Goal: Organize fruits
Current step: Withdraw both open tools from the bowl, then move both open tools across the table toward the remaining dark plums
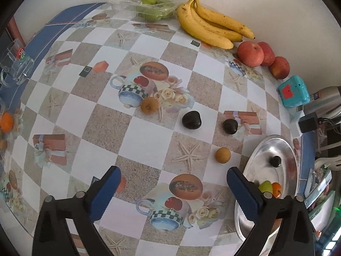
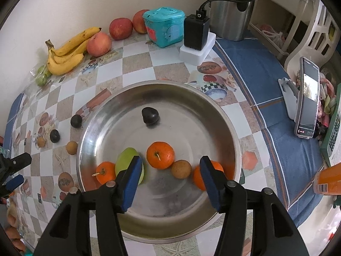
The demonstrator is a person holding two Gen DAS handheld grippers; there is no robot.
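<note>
The right tool (image 2: pixel 170 181) hangs part-open and empty above the round steel bowl (image 2: pixel 213 115), while the left tool (image 1: pixel 173 189) gapes wide over the checked worktop (image 1: pixel 136 140).

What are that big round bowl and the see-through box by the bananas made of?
The bowl looks like brushed steel or aluminium: silvery, with blurred reflections of the fruit. The box looks like thin clear plastic: glossy, creased, green fruit showing through.
</note>
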